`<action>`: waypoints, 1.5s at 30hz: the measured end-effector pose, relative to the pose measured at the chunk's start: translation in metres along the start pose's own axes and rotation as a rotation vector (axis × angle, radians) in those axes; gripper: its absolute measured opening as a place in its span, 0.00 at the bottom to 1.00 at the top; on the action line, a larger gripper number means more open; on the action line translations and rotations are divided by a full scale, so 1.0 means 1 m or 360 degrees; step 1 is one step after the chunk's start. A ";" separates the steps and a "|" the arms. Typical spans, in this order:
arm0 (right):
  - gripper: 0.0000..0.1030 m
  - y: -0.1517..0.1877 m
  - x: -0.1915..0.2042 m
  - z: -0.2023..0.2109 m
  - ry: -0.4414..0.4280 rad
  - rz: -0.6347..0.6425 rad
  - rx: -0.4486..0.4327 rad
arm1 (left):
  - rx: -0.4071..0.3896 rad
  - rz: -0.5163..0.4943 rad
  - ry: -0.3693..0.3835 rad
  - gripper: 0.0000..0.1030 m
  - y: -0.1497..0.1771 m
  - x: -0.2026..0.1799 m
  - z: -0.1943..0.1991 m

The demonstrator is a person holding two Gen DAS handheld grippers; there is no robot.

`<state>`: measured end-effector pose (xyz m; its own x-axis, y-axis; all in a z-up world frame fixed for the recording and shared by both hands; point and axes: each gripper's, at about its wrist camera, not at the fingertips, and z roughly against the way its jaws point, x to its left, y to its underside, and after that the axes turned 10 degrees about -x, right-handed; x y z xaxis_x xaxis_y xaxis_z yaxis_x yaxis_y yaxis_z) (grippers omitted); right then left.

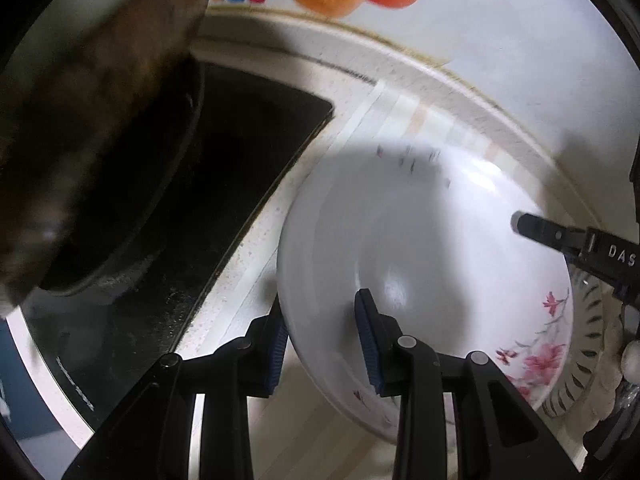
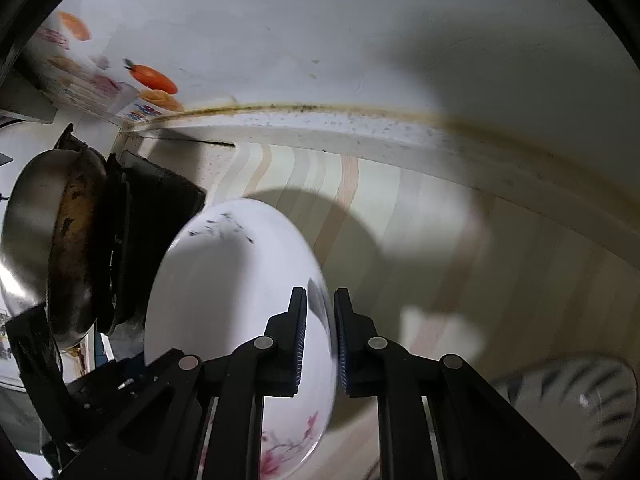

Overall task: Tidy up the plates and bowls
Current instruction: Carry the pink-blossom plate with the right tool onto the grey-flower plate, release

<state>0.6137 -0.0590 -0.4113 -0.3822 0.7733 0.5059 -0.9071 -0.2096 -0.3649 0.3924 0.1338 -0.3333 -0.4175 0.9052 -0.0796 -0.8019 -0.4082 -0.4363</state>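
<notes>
Now we've got the floral bowl (image 1: 420,264) pinched btwn both tools: left tool (image 1: 326,344) clamped on its near-left rim, right tool (image 2: 320,340) on the opposite rim, bowl just above the counter (image 2: 460,240).

One floral bowl (image 1: 420,264), one ribbed glass dish (image 2: 580,404), one wok (image 2: 60,240), two grippers.

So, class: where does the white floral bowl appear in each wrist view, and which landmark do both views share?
Left wrist: white floral bowl sits lower centre-right, its rim between the left gripper fingers.
Right wrist: the bowl sits lower centre-left, its rim between the right gripper fingers.
Shared landmark: the dark wok, left.
</notes>
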 end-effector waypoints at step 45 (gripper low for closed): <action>0.15 0.349 -0.070 0.249 0.0272 -0.0679 -0.0336 | 0.0229 -0.0998 0.0345 0.29 0.170 -0.118 0.081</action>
<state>0.2803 -0.3351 -0.3798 0.0652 0.8542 0.5158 -0.9141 0.2585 -0.3124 0.2712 -0.0521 -0.3257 0.2285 0.9729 -0.0349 -0.9195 0.2039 -0.3361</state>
